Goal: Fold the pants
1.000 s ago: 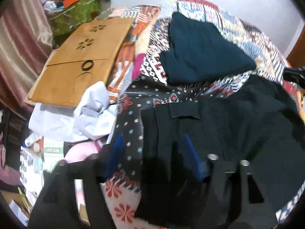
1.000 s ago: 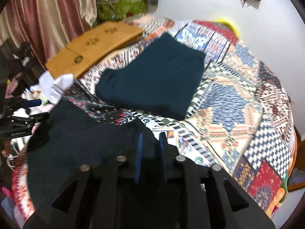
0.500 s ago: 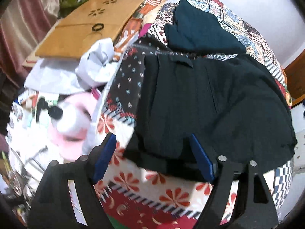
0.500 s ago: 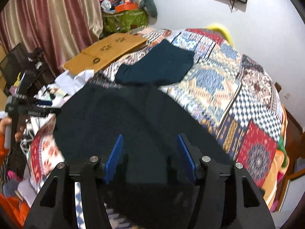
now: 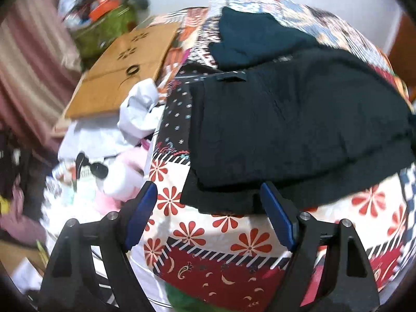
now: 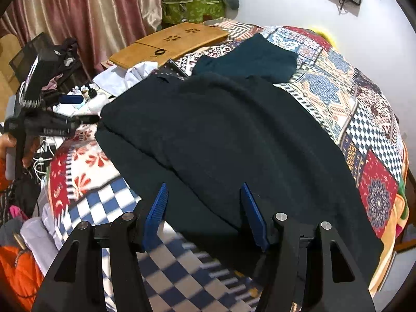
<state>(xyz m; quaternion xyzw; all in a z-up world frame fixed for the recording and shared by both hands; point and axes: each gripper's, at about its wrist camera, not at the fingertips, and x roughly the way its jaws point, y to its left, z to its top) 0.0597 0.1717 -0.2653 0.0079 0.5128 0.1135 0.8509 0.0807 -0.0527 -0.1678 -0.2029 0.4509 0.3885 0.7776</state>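
Observation:
Black pants [image 5: 286, 130] lie folded in two layers on the patchwork bedspread [image 5: 221, 236], the upper layer set back from the lower edge. They fill the middle of the right wrist view [image 6: 234, 140]. My left gripper [image 5: 208, 202] is open and empty, just short of the pants' near edge. My right gripper [image 6: 202, 202] is open and empty, over the pants' other near edge. The left gripper also shows in the right wrist view [image 6: 59, 124], beside the bed's left edge.
A folded dark teal garment [image 5: 249, 41] lies beyond the black pants, also in the right wrist view [image 6: 249, 57]. A wooden lap table [image 5: 122, 70], white cloth [image 5: 140, 109] and clutter sit left of the bed. Curtains [image 6: 91, 18] hang behind.
One second ago both grippers were shut on the black fabric. Both have opened, let go and pulled back toward me. The pants now lie folded flat on the bed.

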